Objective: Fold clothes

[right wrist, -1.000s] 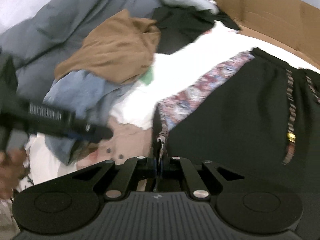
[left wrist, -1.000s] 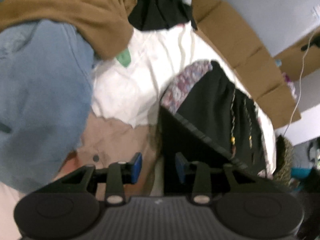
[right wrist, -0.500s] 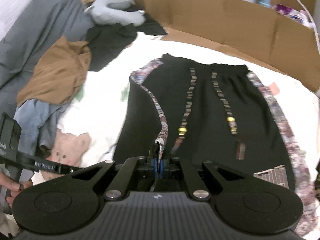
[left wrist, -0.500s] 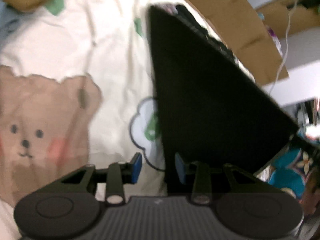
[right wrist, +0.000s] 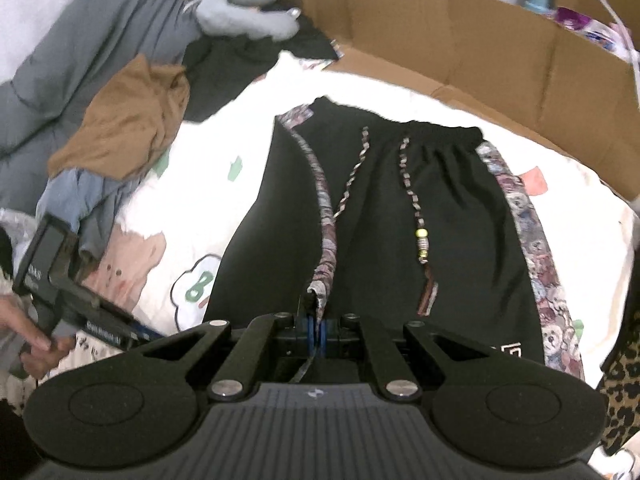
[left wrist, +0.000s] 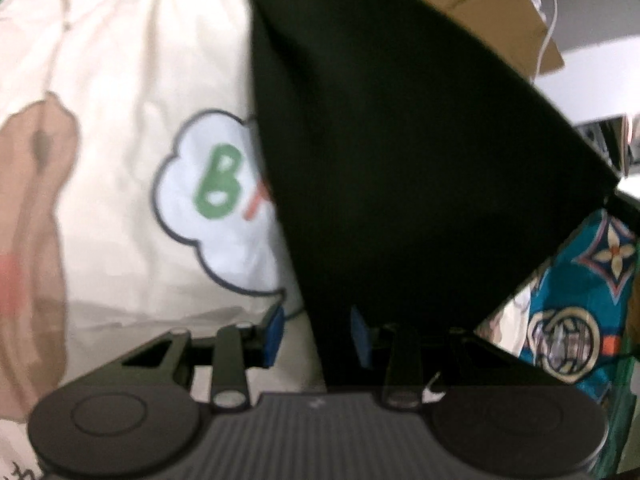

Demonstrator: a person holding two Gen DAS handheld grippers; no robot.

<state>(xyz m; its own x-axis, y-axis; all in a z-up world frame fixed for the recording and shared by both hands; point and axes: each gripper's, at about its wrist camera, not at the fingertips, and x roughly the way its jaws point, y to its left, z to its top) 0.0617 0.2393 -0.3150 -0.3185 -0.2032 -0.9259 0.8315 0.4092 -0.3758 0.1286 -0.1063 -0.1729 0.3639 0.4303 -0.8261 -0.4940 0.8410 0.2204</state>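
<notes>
Black shorts [right wrist: 384,216] (floral side stripes, beaded drawstrings) hang pinched in right tongs [right wrist: 319,330]; left tongs [left wrist: 316,334] part-open.

Cardboard wall [right wrist: 460,40] curving along the far side ahead of the tool, grey neck pillow [right wrist: 244,8] lying far ahead to its left, leopard-print fabric [right wrist: 624,392] showing at its right.

Right gripper [right wrist: 318,330] clamped tight; left gripper [left wrist: 316,334] fingers stand apart.
</notes>
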